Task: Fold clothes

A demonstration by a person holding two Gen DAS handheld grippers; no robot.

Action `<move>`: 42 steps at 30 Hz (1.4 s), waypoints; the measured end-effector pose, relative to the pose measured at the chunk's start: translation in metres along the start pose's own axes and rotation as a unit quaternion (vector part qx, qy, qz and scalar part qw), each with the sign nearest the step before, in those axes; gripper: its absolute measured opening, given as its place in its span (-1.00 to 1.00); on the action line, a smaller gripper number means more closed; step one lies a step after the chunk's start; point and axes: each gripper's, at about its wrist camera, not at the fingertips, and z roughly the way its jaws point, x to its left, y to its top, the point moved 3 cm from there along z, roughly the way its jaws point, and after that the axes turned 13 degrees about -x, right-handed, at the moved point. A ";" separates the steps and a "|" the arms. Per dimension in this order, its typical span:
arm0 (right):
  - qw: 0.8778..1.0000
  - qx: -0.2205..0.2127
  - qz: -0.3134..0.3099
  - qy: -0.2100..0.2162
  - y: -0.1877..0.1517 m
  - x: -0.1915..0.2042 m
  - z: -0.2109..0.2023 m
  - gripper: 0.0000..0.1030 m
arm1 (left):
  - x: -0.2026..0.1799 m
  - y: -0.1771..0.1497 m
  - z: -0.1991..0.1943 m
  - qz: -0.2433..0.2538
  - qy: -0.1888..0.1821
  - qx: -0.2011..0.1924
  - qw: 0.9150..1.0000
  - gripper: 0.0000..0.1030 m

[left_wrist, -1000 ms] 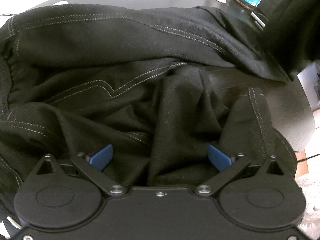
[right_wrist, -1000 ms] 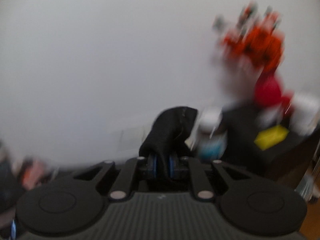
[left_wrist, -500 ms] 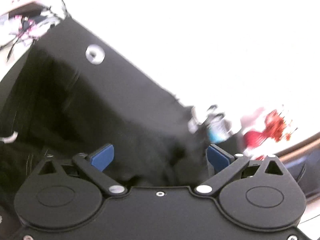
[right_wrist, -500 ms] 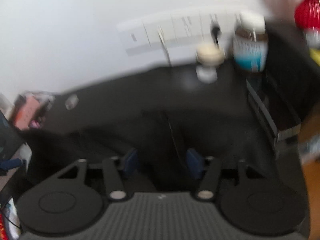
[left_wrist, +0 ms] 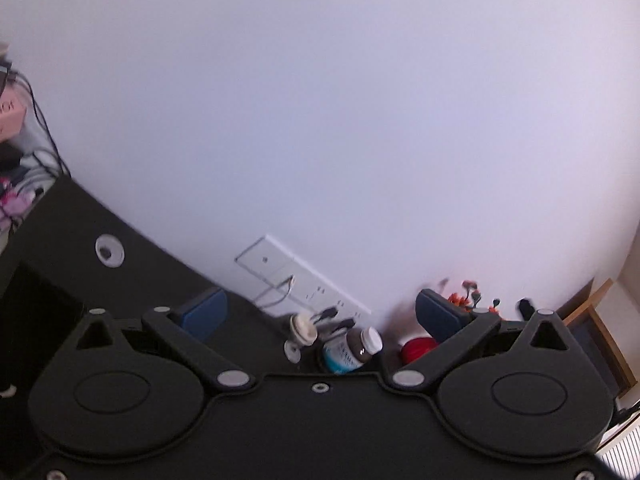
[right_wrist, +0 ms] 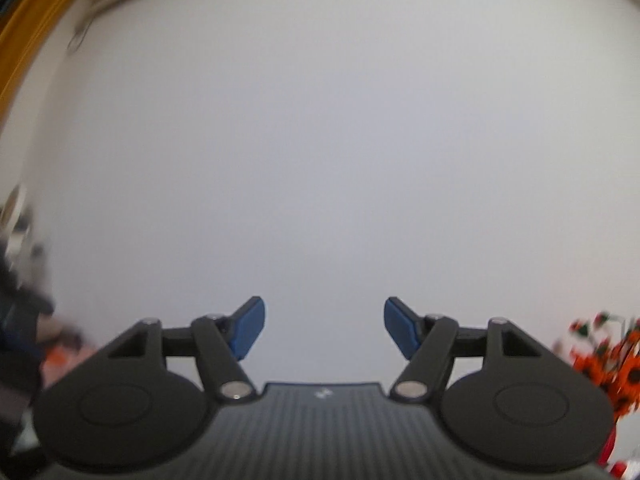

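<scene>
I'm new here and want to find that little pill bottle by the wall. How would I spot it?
Start at the dark table against the white wall. Follow its back edge to the wall sockets. Just below them stands the bottle: brown, with a white cap and a teal label, left of a red round ornament.
</scene>
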 end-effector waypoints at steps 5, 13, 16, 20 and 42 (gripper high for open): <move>0.984 -0.037 0.152 -0.089 0.024 -0.051 0.000 0.27 | 0.014 0.007 -0.010 -0.009 0.025 -0.019 0.999 0.99; 0.941 -0.055 0.285 -0.172 0.044 -0.134 -0.009 0.26 | 0.022 0.034 -0.038 -0.003 0.052 -0.081 0.995 1.00; 0.924 -0.012 0.338 -0.178 0.035 -0.164 -0.008 0.26 | 0.028 0.029 -0.031 -0.013 0.056 -0.060 0.997 1.00; 0.946 0.072 0.274 -0.157 -0.001 -0.149 -0.007 0.32 | 0.043 -0.009 -0.014 0.012 0.108 -0.006 0.994 1.00; 0.955 0.241 0.175 -0.010 -0.065 -0.026 0.039 0.99 | 0.025 -0.088 0.001 0.232 0.310 0.051 0.921 1.00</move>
